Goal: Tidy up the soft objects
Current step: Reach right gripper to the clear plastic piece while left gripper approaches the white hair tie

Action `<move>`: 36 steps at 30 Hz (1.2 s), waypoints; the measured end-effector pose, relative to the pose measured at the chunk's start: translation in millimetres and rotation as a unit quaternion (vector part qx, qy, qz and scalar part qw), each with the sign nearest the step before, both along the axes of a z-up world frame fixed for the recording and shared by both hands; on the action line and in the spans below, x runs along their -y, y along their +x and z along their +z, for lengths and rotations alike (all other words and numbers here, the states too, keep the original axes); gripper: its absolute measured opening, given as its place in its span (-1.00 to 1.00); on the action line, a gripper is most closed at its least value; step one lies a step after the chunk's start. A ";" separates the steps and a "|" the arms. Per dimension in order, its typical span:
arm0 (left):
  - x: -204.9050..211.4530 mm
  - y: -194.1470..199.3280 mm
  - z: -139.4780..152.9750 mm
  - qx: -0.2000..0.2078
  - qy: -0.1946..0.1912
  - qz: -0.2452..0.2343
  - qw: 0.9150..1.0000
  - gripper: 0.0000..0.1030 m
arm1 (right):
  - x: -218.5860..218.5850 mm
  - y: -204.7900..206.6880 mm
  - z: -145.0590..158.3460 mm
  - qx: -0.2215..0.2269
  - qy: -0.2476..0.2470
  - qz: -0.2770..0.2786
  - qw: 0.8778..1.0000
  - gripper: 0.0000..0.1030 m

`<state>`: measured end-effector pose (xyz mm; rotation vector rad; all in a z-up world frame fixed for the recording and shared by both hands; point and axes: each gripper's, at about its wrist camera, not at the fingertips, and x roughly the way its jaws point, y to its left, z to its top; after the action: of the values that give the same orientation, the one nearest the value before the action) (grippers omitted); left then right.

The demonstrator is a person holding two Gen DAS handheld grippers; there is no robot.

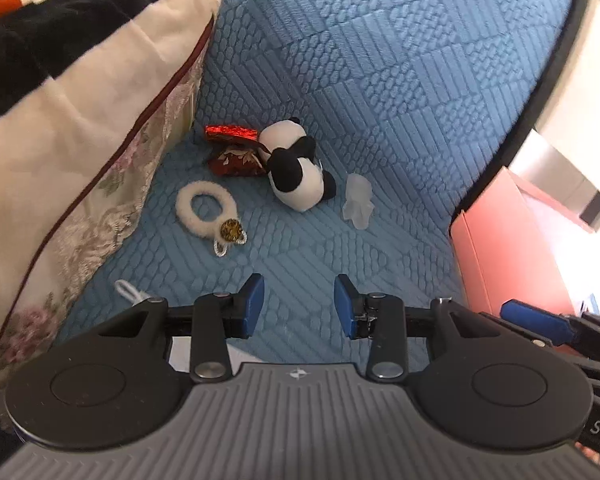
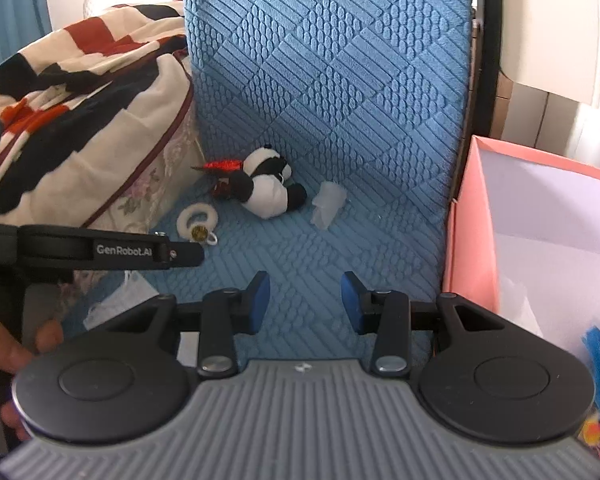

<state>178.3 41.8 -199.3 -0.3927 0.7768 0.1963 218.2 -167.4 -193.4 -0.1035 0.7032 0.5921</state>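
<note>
A blue quilted seat (image 1: pixel 300 248) with a tall matching backrest (image 2: pixel 332 80) fills both wrist views. Four small soft things lie together at the far end of the seat, close to where it meets the backrest.

A panda toy (image 1: pixel 296 168) (image 2: pixel 268 188) lies on its side in the middle of the group. Touching it on the left is a red pouch (image 1: pixel 236 160) with a shiny red foil top; in the right wrist view the pouch (image 2: pixel 222 176) is mostly hidden behind the panda. Nearer and to the left lies a white fluffy ring (image 1: pixel 206 210) (image 2: pixel 196 218) with a gold charm at its near edge. Just right of the panda sits a small frosted, translucent piece (image 1: pixel 358 202) (image 2: pixel 328 202), possibly a soft figure; the view is too blurred to say.

A pile of bedding (image 1: pixel 72 120) (image 2: pixel 80 128), cream, black and red with a floral trim, leans against the seat on the left. An open pink box (image 1: pixel 512 248) (image 2: pixel 540 220) stands to the right of the seat.

The left gripper (image 1: pixel 299 306) hovers over the near part of the seat, its blue-padded jaws partly apart with nothing between them. The right gripper (image 2: pixel 305 302) hovers likewise, jaws partly apart and empty. Both are well short of the toys. A hand (image 2: pixel 16 344) shows at the left edge of the right wrist view.
</note>
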 end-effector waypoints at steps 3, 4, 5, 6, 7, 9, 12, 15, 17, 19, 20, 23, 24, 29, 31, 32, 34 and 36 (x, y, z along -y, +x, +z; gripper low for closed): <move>-8.5 11.7 -2.4 -0.003 -0.011 0.013 1.000 -0.14 | -6.6 14.0 -1.7 -0.004 0.010 -0.006 1.000 -0.18; -10.7 15.1 -3.2 -0.005 -0.009 0.017 1.000 -0.14 | -7.8 20.3 -2.7 -0.010 0.015 -0.014 1.000 -0.17; -13.4 18.6 -3.9 -0.009 -0.007 0.023 1.000 -0.07 | -8.7 25.5 -3.3 -0.017 0.026 -0.016 0.999 -0.18; -16.6 21.8 -5.1 -0.012 -0.006 0.030 0.999 0.01 | -10.9 29.8 -4.1 -0.018 0.033 -0.011 0.999 -0.18; -19.8 24.3 -5.9 -0.014 -0.007 0.036 0.999 0.02 | -14.5 33.9 -5.1 -0.013 0.028 -0.012 0.999 -0.18; -24.6 27.9 -10.2 -0.016 -0.007 0.043 0.999 0.03 | -22.2 42.2 -6.9 -0.001 0.014 -0.020 1.000 -0.18; -30.6 32.4 -15.1 -0.016 -0.012 0.053 0.998 0.04 | -27.1 59.7 -8.9 -0.020 0.036 -0.022 0.999 -0.18; -35.9 39.5 -21.2 -0.021 -0.016 0.063 0.998 0.04 | -34.3 76.9 -13.0 -0.030 0.037 -0.026 0.999 -0.18; -39.5 43.7 -24.4 -0.025 -0.012 0.070 0.997 0.04 | -37.5 88.9 -15.5 -0.043 0.044 -0.030 0.998 -0.18; -42.7 46.6 -24.7 -0.032 -0.003 0.080 0.996 0.04 | -40.3 100.2 -16.8 -0.052 0.052 -0.029 0.997 -0.18; -45.4 48.1 -25.5 -0.034 -0.002 0.086 0.996 0.04 | -42.0 106.8 -18.3 -0.057 0.054 -0.031 0.996 -0.18; -53.5 53.8 -29.2 -0.043 -0.010 0.100 0.994 0.04 | -47.3 125.4 -26.1 -0.075 0.055 -0.032 0.995 -0.18; -55.6 55.5 -31.1 -0.047 -0.013 0.103 0.993 0.04 | -49.8 132.0 -29.4 -0.083 0.052 -0.033 0.995 -0.18; -59.2 62.7 -37.2 -0.058 -0.015 0.110 0.992 0.04 | -62.0 156.4 -42.5 -0.114 0.046 -0.036 0.992 -0.18; -59.0 66.2 -39.8 -0.061 -0.011 0.106 0.992 0.04 | -66.5 163.2 -46.7 -0.118 0.040 -0.036 0.992 -0.18; -58.5 67.9 -40.7 -0.063 -0.009 0.103 0.993 0.04 | -68.5 166.7 -49.2 -0.121 0.040 -0.037 0.991 -0.18; -57.5 70.5 -42.8 -0.066 -0.005 0.101 0.993 0.04 | -71.7 173.2 -54.4 -0.131 0.041 -0.039 0.990 -0.18; -57.4 70.5 -44.5 -0.063 -0.004 0.106 0.992 0.04 | -74.7 176.8 -58.7 -0.132 0.033 -0.041 0.990 -0.18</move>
<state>248.9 99.2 -243.8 -0.4746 0.8591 0.4198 395.0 -92.7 -252.1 0.0678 0.9391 0.5550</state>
